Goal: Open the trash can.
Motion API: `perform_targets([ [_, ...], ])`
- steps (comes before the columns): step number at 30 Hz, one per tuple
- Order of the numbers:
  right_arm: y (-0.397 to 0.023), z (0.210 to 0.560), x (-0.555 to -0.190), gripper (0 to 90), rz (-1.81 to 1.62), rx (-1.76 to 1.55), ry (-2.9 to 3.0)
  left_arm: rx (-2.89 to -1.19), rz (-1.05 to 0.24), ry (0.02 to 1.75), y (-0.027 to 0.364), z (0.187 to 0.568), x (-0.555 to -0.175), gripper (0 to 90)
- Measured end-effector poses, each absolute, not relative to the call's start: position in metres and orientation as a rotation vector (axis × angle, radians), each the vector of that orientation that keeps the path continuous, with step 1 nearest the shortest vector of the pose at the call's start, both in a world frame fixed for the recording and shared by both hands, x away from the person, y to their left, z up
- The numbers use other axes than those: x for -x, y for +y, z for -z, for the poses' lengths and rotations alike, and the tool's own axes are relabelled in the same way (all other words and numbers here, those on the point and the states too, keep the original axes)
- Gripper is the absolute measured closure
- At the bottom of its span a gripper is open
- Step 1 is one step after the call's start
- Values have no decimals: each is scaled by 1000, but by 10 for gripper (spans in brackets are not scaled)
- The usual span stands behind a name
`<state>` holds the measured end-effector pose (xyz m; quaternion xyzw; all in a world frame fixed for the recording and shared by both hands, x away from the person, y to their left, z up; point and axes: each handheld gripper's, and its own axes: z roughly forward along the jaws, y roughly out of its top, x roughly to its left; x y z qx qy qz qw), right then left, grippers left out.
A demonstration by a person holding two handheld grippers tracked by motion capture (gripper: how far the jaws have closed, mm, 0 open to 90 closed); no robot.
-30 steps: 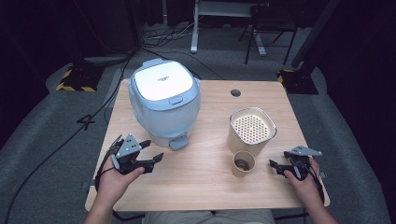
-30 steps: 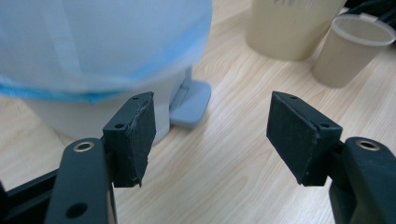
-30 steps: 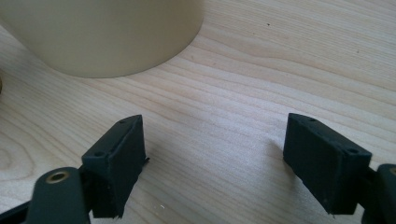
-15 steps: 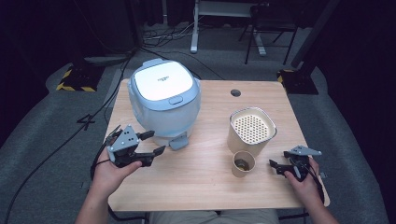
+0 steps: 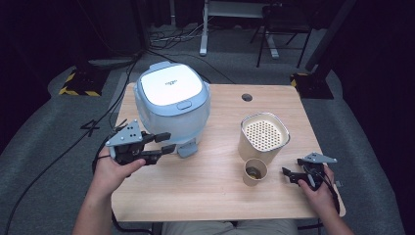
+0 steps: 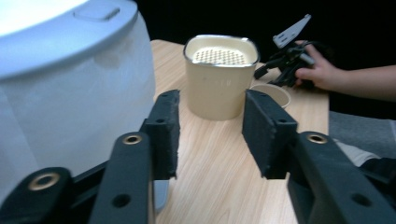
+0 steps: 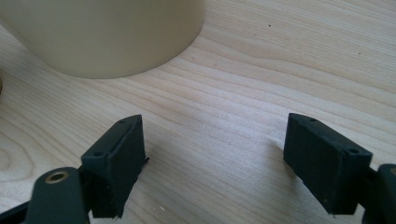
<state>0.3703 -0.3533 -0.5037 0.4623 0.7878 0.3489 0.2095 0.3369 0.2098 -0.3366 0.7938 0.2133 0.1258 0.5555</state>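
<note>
Dark room, grey floor with cables; pale wooden tabletop [image 5: 215,196] at frame centre. Blue-and-white rice cooker [image 5: 172,105] stood upper left of the tabletop, lid down. Left hand-held gripper [image 5: 164,144] hung just beside the cooker's lower front, jaws just closing but apart, nothing between the pads. Cream perforated-lid container [image 5: 263,135] sat right of centre, a small paper cup [image 5: 255,171] touching its front. Right hand-held gripper [image 5: 288,175], lower right, rested on the wood near the cup, jaws apart, empty.
</note>
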Motion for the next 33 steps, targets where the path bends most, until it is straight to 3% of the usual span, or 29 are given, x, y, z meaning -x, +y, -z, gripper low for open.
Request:
perform_targets([
  [18,-353,504,-370,208,-970,-1290,2191,-1717,-234,491,205,297,-376,759],
  [21,-353,504,-370,208,-970,-1289,2191,-1727,-234,536,202,295,-386,767],
  [26,-353,504,-370,208,-970,-1290,2191,-1747,-259,576,198,295,-401,889],
  [33,-353,504,-370,208,-970,-1290,2191,-1896,-375,576,184,291,-413,900],
])
